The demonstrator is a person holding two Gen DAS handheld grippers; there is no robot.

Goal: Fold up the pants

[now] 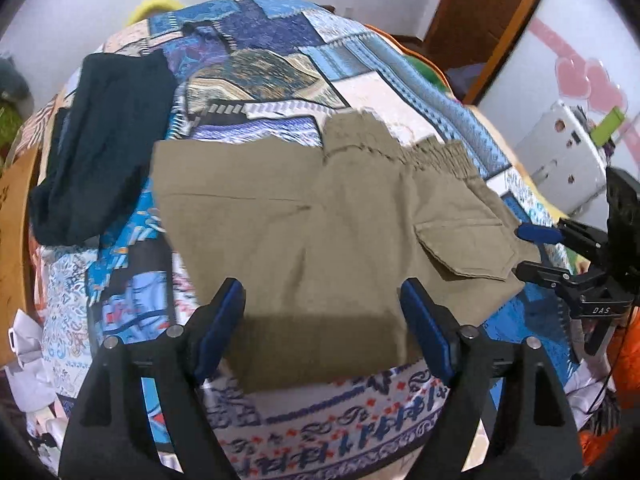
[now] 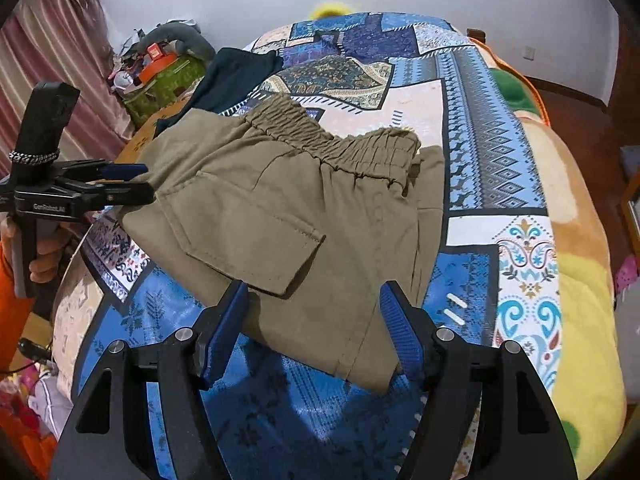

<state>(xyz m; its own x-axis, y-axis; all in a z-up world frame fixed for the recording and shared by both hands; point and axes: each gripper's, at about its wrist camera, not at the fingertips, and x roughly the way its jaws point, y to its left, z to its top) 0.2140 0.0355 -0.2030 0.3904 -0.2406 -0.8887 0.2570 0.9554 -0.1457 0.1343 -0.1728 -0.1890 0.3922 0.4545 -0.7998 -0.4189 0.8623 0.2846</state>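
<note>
Olive-green pants (image 1: 304,232) lie folded on the patterned bedspread, with the elastic waistband (image 2: 336,144) at the far side and a flap pocket (image 2: 256,248) on top. My left gripper (image 1: 322,328) is open, its blue-padded fingers standing just above the near edge of the pants. My right gripper (image 2: 314,328) is open over the pants' near corner. In the left wrist view the right gripper (image 1: 524,252) sits at the pants' right edge. In the right wrist view the left gripper (image 2: 136,182) sits at the pants' left edge.
A dark navy garment (image 1: 104,148) lies on the bed to the far left of the pants. The bedspread (image 2: 480,160) covers the whole bed. A green box with clutter (image 2: 160,80) stands beyond the bed's left side. A wooden door (image 1: 488,12) is at the back right.
</note>
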